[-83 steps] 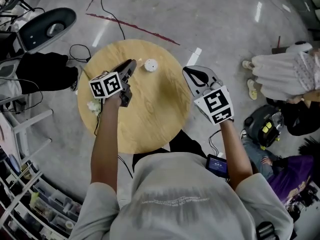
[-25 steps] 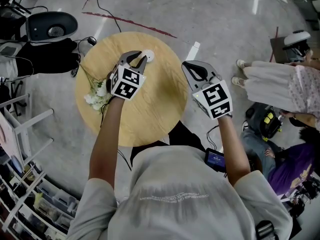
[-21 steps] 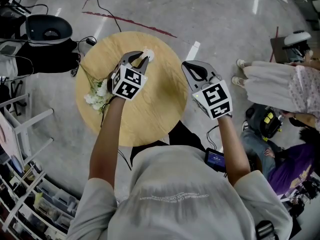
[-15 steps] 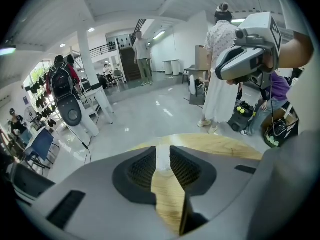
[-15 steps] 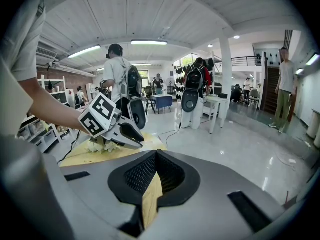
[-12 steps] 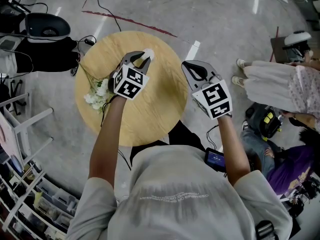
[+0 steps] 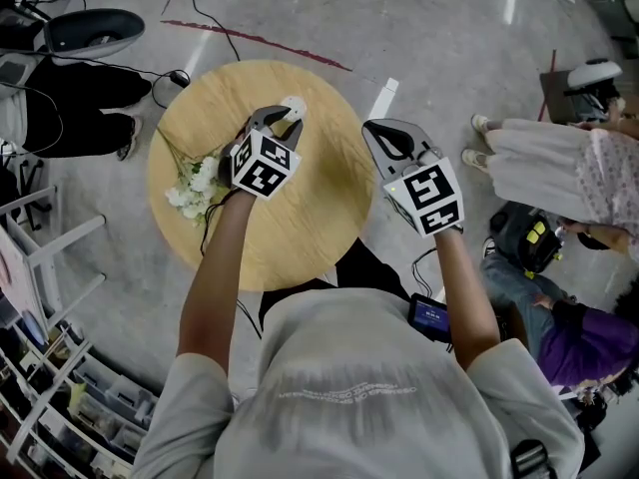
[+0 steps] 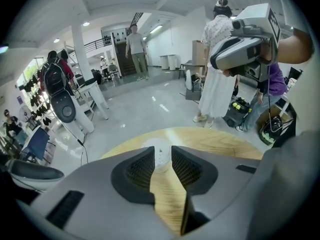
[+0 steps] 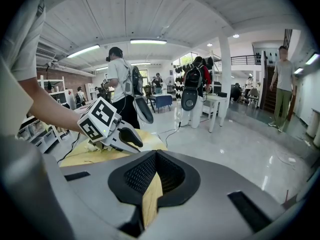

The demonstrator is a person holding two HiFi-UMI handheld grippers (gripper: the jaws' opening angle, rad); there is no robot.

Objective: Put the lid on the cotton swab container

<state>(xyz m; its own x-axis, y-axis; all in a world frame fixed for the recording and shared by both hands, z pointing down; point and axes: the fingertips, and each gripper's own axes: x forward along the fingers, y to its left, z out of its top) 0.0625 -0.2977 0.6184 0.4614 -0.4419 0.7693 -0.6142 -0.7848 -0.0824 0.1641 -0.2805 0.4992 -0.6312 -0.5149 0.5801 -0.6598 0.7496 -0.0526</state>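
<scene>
The cotton swab container (image 7: 294, 104) is small, round and white, and stands near the far edge of the round wooden table (image 7: 300, 228). I cannot tell its lid from its body. My left gripper (image 7: 280, 118) points down at it with its tips on either side. In the left gripper view the container (image 8: 160, 159) shows in the gap of the left gripper (image 8: 163, 150). Those jaws have just been opening, and the pads do not press on it. My right gripper (image 7: 377, 133) hangs shut and empty over the table's right edge, its tips together (image 9: 156, 153).
A bunch of white flowers (image 7: 196, 190) lies on the table's left side. Cables (image 7: 215, 18) run over the grey floor beyond it. A seated person in a white dress (image 7: 559, 158) is at the right, and others stand around. Shelving (image 7: 60, 407) is at the lower left.
The left gripper has edged toward the white container and its jaws stand wider apart. The right gripper has kept still.
</scene>
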